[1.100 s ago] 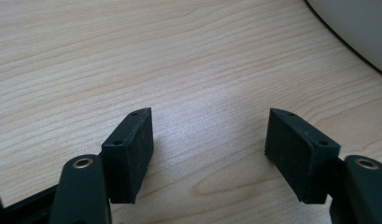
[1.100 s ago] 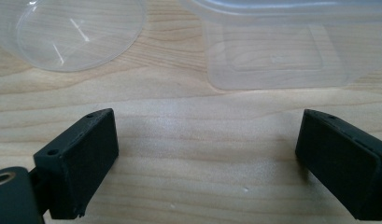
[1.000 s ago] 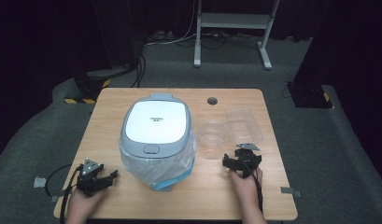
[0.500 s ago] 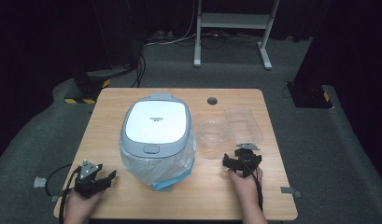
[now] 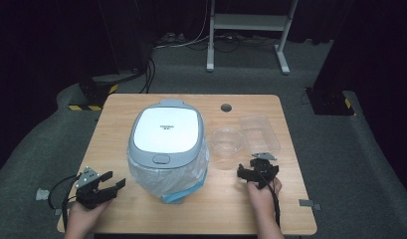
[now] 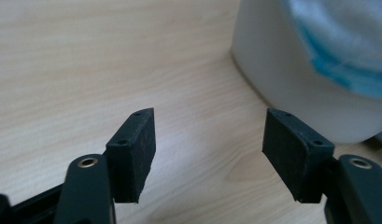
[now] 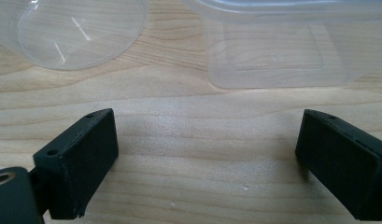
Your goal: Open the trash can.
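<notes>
A white and grey rice cooker (image 5: 166,137) stands mid-table, its lid closed and a clear plastic bag with a blue edge (image 5: 178,185) around its lower body. My left gripper (image 5: 114,179) rests open on the wood at the front left, its jaws pointing toward the cooker. In the left gripper view the open gripper (image 6: 209,135) holds nothing, and the cooker's white wall (image 6: 291,70) and the bag (image 6: 347,46) sit just ahead on the right. My right gripper (image 5: 256,165) is open at the front right. In the right gripper view the gripper (image 7: 207,140) is empty.
A clear round bowl (image 5: 226,142) and a clear rectangular container (image 5: 259,133) lie right of the cooker, just beyond the right gripper; both are seen close up as the bowl (image 7: 76,32) and the container (image 7: 277,51). The table (image 5: 141,219) has a cable hole (image 5: 226,107) at its back.
</notes>
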### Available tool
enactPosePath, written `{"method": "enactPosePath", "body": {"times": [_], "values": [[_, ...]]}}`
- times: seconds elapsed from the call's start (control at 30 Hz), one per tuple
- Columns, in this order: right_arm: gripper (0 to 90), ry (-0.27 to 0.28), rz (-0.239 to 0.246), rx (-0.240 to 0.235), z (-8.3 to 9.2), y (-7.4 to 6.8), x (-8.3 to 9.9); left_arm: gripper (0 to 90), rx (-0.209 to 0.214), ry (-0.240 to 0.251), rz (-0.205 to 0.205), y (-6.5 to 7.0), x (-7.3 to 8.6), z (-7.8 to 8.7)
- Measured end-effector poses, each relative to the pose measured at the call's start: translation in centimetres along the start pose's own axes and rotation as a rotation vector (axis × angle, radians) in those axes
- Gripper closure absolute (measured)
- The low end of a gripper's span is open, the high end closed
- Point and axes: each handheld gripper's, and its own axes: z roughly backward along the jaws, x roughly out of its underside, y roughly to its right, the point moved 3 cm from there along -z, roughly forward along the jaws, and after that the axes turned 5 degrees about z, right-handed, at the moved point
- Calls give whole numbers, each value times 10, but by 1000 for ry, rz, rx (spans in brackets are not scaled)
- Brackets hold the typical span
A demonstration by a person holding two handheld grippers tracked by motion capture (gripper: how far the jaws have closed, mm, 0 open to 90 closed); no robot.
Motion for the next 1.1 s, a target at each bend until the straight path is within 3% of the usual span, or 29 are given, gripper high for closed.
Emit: {"method": "enactPosePath", "body": {"times": [0.1, 0.2, 0.33, 0.43, 0.77, 0.87, 1.0, 1.1], "values": [[57, 0, 0, 0, 0, 0, 0, 338, 9, 45, -33, 8, -6, 5], [57, 0, 0, 0, 0, 0, 0, 335, 20, 64, -31, 11, -9, 8], [57, 0, 0, 0, 0, 0, 0, 328, 33, 140, -14, 18, -19, 18], [56, 0, 1, -1, 0, 0, 0, 333, 45, 169, -21, 22, -25, 23], [61, 1, 11, -9, 2, 0, 2, 325, 69, 215, -46, 38, -46, 40], [79, 3, 25, -18, 3, -1, 2, 328, 72, 218, -45, 40, -50, 42], [144, 15, 35, 13, 7, -2, 2, 335, 71, 229, -32, 41, -56, 46], [140, 14, 53, 8, 9, -4, 3, 339, 72, 240, -33, 43, -60, 50]]}}
